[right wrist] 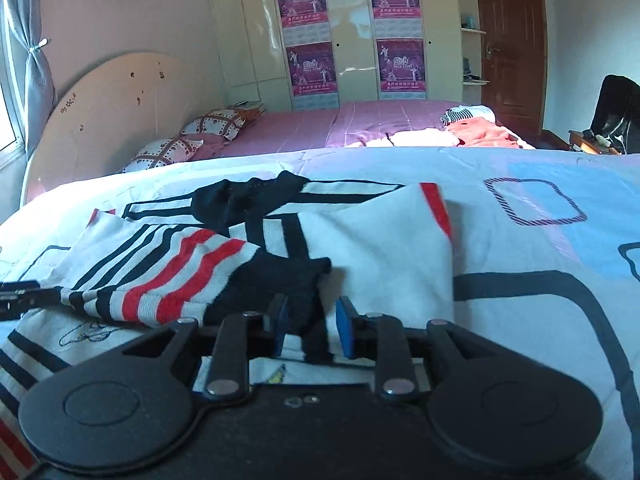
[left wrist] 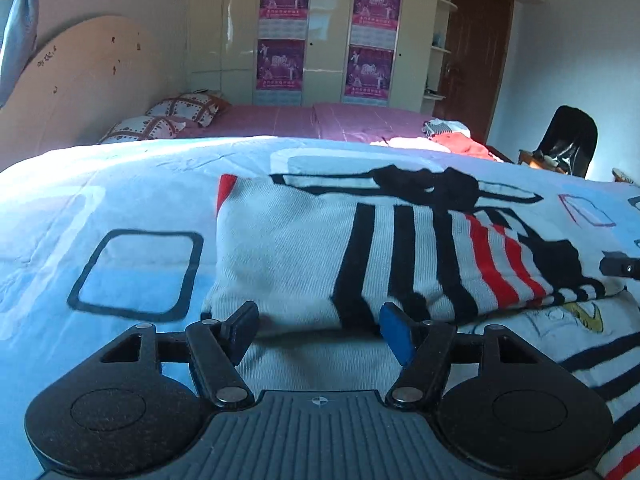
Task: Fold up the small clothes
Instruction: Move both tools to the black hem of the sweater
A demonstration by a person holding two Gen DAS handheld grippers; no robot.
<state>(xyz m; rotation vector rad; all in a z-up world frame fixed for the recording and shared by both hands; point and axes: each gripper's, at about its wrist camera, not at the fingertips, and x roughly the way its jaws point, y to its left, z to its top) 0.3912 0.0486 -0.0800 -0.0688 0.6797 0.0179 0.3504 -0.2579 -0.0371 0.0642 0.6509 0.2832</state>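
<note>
Striped knit sweater [left wrist: 304, 240], white with black and red bands, lies partly folded on the blue patterned bedsheet [left wrist: 132, 200], filling centre to 3 o'clock in the left wrist view. Left gripper [left wrist: 320, 330] spread wide, nothing between the fingers, parked at the sweater's near edge at 6 o'clock. Right gripper [right wrist: 310, 326] jaws partway apart; dark cuff fabric [right wrist: 304, 280] sits between the pads, but no firm pinch visible, looks loose. Sleeve [right wrist: 168, 276] is folded across the body toward 9 o'clock in the right wrist view. Risks: cuff slips out if lifted without closing fully; a pinch could grab two layers and drag the fold undone; bedsheet could get caught underneath the knit.
</note>
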